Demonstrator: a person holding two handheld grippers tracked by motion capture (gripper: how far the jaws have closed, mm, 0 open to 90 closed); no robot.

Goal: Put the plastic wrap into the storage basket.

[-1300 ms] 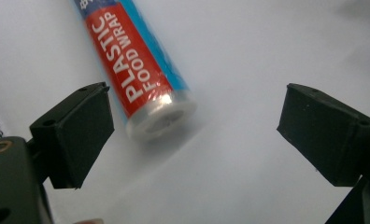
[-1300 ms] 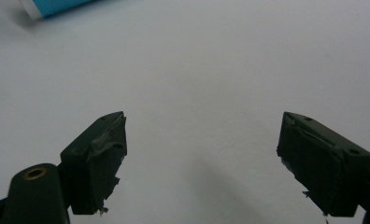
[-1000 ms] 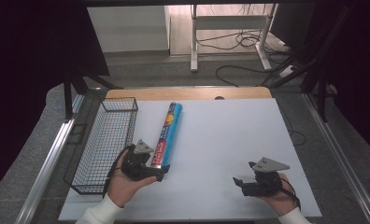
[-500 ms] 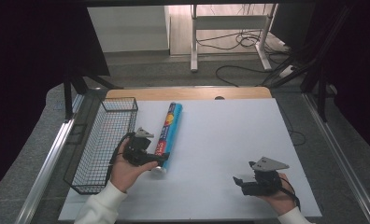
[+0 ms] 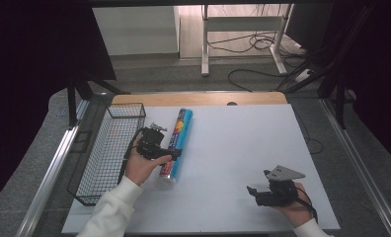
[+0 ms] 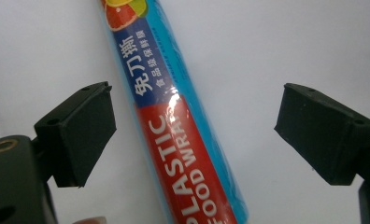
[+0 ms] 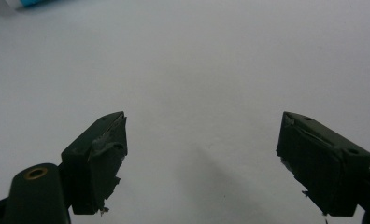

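Left claw [image 6: 188, 140]: jaws spread wide, straddling plastic food wrap roll [image 6: 174, 116]; roll between jaws, nearer one, not gripped, lying on white bench [image 5: 243, 148]. Wire basket [image 5: 107, 148] just beside. Right claw [image 7: 202, 163]: open, empty, well apart. Judgement: grasp pending; lift and placement left.

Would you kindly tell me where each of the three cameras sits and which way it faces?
High view: above the person's side, looking forward and down on the table; both forearms, the left gripper and the right gripper show.
Left gripper view: rides the left gripper, looking down between its open jaws at the wrap roll.
Right gripper view: rides the right gripper, facing bare table between open jaws.
Shared: the high and left gripper views both show the roll.
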